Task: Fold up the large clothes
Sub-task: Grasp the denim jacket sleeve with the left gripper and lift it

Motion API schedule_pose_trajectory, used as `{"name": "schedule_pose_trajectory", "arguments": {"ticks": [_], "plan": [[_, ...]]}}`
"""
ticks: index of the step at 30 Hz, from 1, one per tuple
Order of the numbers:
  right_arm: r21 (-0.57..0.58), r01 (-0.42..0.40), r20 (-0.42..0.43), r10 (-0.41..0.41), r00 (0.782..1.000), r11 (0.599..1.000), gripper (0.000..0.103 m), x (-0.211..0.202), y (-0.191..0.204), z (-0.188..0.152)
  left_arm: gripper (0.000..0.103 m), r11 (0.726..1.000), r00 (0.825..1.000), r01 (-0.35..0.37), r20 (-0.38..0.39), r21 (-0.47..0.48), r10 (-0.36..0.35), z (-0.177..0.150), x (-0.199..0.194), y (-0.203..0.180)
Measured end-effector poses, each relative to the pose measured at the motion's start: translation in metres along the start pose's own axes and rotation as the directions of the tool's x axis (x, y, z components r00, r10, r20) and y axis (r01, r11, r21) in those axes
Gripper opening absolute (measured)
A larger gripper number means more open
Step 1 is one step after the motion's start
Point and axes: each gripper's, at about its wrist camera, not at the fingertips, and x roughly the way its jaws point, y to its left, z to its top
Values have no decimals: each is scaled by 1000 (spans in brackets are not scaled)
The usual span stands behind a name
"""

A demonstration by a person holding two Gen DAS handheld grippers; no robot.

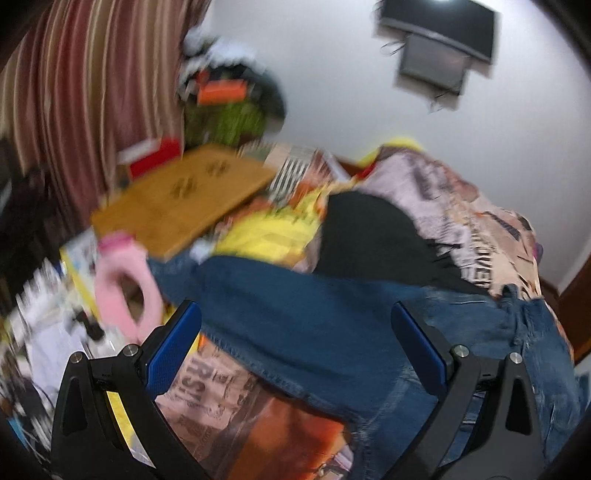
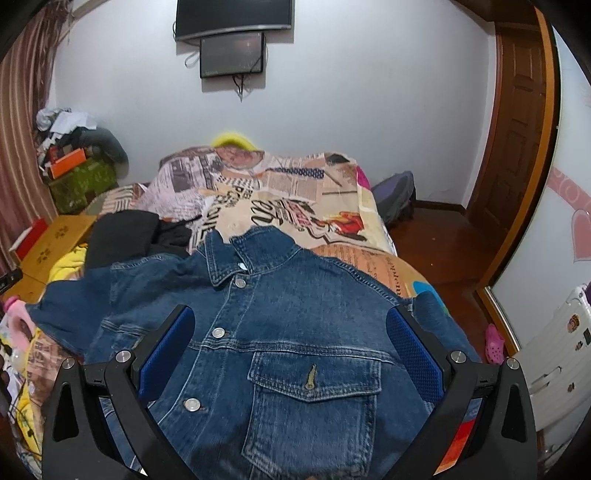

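Hovering with jaws spread and gripping nothing, the right tongs (image 2: 290, 334) hang above a dark blue denim jacket (image 2: 258, 332) lying front-up on the newspaper-print bedspread (image 2: 295, 195). The left tongs (image 1: 295, 332), equally released, face its sleeve. At ten o'clock lies a black garment (image 2: 125, 232); at twelve, a wall-mounted dark screen (image 2: 232, 16).

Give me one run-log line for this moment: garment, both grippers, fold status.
garment: denim jacket front up, buttoned, spread on bed | left gripper: open, over sleeve | right gripper: open, over chest | fold: not started
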Motion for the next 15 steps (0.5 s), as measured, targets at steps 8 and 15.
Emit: {"name": "schedule_pose_trajectory", "arguments": {"ticks": [8,15], "plan": [[1,8,-79,-8,997,1000,103,27,1,-2,95,965,975,-83,-220,-250,27,-21,86,84],[31,-6,-143,10,990,999,103,47,1,-1,76,899,956,-43,-281,-437,-91,-32,128,131]]}}
